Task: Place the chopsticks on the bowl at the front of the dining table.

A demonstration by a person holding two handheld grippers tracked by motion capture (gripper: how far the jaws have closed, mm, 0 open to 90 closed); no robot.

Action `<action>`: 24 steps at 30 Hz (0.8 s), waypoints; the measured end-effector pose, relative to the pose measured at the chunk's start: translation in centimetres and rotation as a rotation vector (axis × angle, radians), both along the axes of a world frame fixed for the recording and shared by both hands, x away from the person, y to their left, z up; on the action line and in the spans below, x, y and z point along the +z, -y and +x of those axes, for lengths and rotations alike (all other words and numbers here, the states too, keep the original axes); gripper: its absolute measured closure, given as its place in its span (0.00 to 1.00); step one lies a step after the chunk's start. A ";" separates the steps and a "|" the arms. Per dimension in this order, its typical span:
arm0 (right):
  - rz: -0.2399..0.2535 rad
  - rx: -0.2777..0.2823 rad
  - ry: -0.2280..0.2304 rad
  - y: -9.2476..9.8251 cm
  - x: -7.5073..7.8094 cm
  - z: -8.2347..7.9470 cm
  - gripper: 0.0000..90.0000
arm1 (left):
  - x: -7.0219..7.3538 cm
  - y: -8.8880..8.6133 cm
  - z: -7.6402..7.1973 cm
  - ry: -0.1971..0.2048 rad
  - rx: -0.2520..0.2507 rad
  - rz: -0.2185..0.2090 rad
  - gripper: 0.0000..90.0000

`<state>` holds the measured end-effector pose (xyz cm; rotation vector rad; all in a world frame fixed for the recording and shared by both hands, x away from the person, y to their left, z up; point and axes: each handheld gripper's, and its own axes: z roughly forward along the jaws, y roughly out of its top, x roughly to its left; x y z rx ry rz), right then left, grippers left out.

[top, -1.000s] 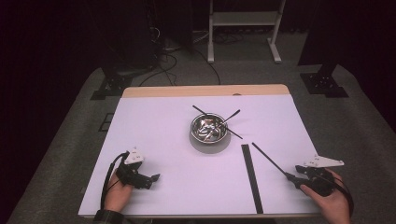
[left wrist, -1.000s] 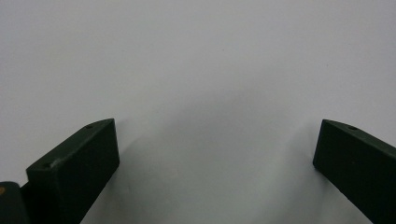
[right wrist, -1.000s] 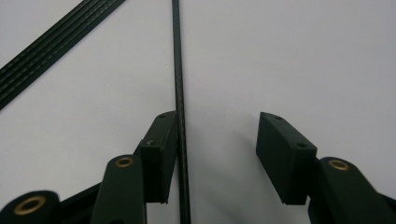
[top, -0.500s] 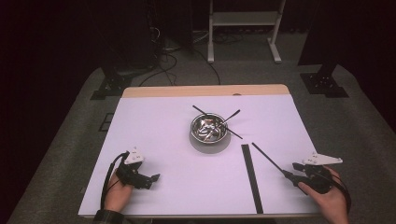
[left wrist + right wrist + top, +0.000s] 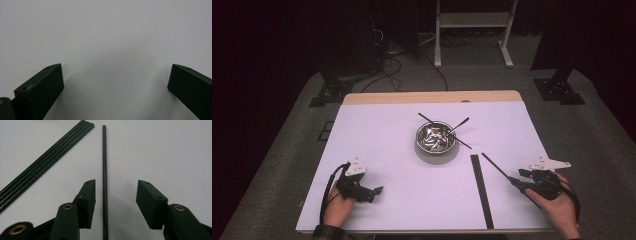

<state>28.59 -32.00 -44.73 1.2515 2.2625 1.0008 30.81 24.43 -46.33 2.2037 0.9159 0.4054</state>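
A thin black rod (image 5: 497,169) lies slantwise on the white table (image 5: 382,145), to the right of a flat row of several black rods (image 5: 480,190). My right gripper (image 5: 518,181) rests low at the rod's near end. In the right gripper view the rod (image 5: 104,170) runs between the jaws of my right gripper (image 5: 116,186), close to the left one, and neither pad touches it. The row of rods (image 5: 47,162) lies to its left. My left gripper (image 5: 374,192) sits at the front left, and in its own view my left gripper (image 5: 116,72) stands open over bare table.
A metal bowl (image 5: 436,139) stands in the middle of the table, with more black rods (image 5: 459,123) lying in it and sticking out over its rim. Beyond the table's wooden far edge (image 5: 432,97) are dark floor, cables and a stand.
My right gripper has edged slightly forward and to the left along the single rod. The left gripper has stayed where it was.
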 end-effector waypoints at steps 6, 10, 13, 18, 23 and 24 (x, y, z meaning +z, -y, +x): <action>0.011 0.024 -0.003 -0.6 -0.1 0.9 0.56 | 0.0 0.0 0.0 0.001 0.000 0.000 0.00; 0.021 0.032 0.000 -0.8 0.0 1.5 0.59 | 0.0 0.0 0.0 0.000 0.000 0.000 0.00; 0.024 0.038 -0.006 -0.9 -0.2 1.9 0.62 | 0.0 0.0 0.0 0.000 0.000 0.000 0.00; 0.028 0.050 -0.024 -1.1 -0.4 2.3 0.68 | 0.0 0.0 0.0 0.001 0.000 -0.001 0.00; 0.027 0.063 -0.040 -1.2 -0.6 2.5 0.77 | 0.0 0.0 0.0 0.000 0.000 0.000 0.00; 0.030 0.065 -0.045 -1.2 -0.6 2.5 0.78 | 0.0 0.0 0.0 0.000 0.000 0.000 0.00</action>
